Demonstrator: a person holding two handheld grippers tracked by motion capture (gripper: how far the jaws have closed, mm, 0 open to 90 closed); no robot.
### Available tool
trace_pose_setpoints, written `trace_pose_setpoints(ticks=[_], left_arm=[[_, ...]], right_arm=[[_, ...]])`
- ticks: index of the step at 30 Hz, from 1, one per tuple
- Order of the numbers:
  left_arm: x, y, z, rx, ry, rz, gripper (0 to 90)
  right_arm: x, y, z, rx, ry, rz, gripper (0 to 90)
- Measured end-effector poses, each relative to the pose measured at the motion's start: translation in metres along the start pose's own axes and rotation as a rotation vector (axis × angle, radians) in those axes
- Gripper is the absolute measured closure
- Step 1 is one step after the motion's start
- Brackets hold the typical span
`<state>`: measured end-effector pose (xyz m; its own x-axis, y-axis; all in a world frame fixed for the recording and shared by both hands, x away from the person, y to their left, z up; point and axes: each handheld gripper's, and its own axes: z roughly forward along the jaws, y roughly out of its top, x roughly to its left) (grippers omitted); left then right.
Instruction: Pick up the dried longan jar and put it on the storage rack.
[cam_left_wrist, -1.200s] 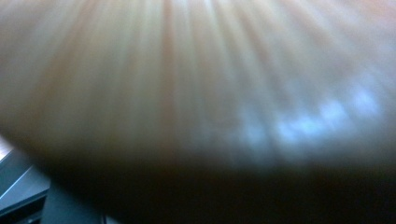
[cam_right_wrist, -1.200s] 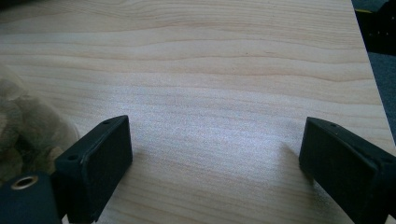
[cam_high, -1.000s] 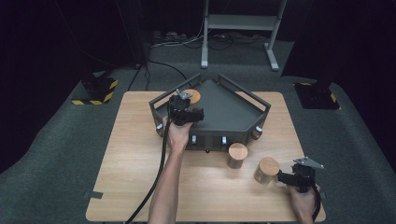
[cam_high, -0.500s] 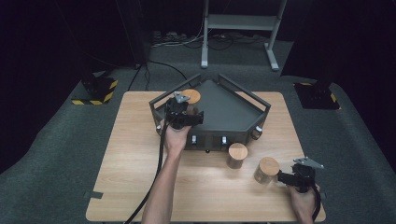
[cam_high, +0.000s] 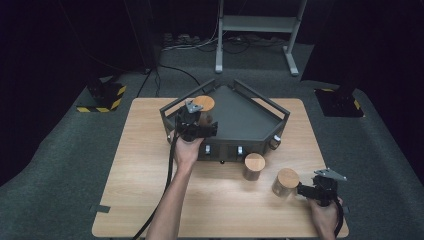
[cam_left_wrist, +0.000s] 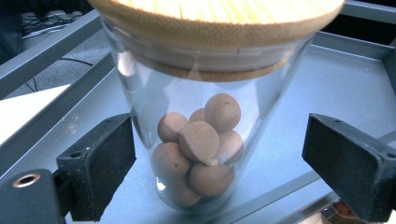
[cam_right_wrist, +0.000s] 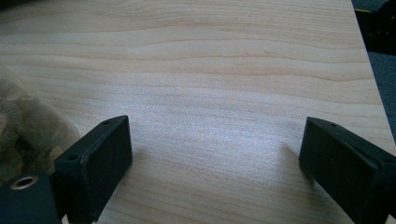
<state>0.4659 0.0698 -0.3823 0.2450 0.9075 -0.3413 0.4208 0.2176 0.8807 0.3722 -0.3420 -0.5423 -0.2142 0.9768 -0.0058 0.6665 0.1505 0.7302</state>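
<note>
Nearest the person, the right tongs (cam_high: 303, 190) rest low on the tabletop (cam_high: 150, 200) with jaws spread and nothing between them, parked just beside a bamboo-lidded jar (cam_high: 287, 182), probably to be ready for it. A second lidded jar (cam_high: 254, 166) stands a little farther in, close to the front of the dark metal tray (cam_high: 250, 120). Farther still, the left tongs (cam_left_wrist: 219, 163) are released around a glass jar of brown balls (cam_left_wrist: 198, 149) standing upright inside the tray's left part; the jaws flank its walls without pressing, suggesting a grip being taken or let go.
</note>
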Motion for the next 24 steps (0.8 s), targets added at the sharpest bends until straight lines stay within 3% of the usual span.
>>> trace_pose_setpoints(ticks=[24], left_arm=[[-0.001, 0.000, -0.018, -0.011, -0.021, 0.013, 9.6]], right_arm=[[0.000, 0.000, 0.000, 0.000, 0.000, 0.000, 8.9]])
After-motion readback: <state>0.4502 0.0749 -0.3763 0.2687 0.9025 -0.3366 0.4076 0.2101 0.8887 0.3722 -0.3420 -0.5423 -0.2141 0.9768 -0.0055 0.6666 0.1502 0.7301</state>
